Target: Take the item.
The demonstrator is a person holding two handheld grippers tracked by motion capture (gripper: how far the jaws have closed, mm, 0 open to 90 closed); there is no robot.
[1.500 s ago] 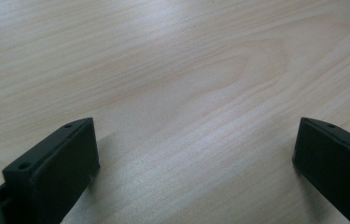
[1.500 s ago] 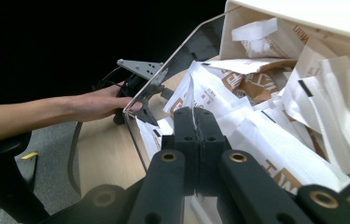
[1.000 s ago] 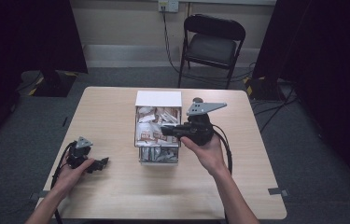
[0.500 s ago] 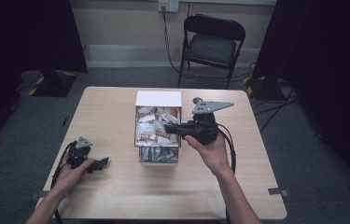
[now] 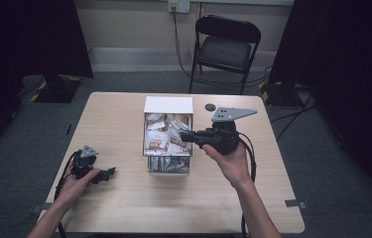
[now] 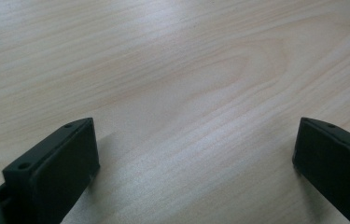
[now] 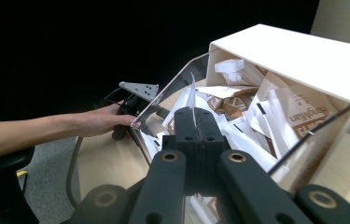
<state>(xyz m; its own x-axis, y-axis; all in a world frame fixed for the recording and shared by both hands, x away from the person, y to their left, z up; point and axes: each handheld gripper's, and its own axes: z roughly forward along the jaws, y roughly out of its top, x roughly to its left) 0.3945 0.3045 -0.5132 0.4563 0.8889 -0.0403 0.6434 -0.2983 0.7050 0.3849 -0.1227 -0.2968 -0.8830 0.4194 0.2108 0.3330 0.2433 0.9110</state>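
Over the table's middle, the right gripper (image 5: 187, 136) pinches a thin white sachet (image 7: 192, 100) above the clear box (image 5: 168, 166). Light, floppy paper probably, best gripped by an edge. Near the left edge, the left gripper (image 5: 108, 173) rests wide open, empty.

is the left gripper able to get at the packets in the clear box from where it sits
Probably not without moving. The left gripper rests low on the table, jaws open over bare wood, apart from the clear box, whose wall stands between; the packets need reaching from above.

Recording lab, black curtains (image 5: 34, 39), lone table (image 5: 124, 208), folding chair (image 5: 226, 47), cabled floor
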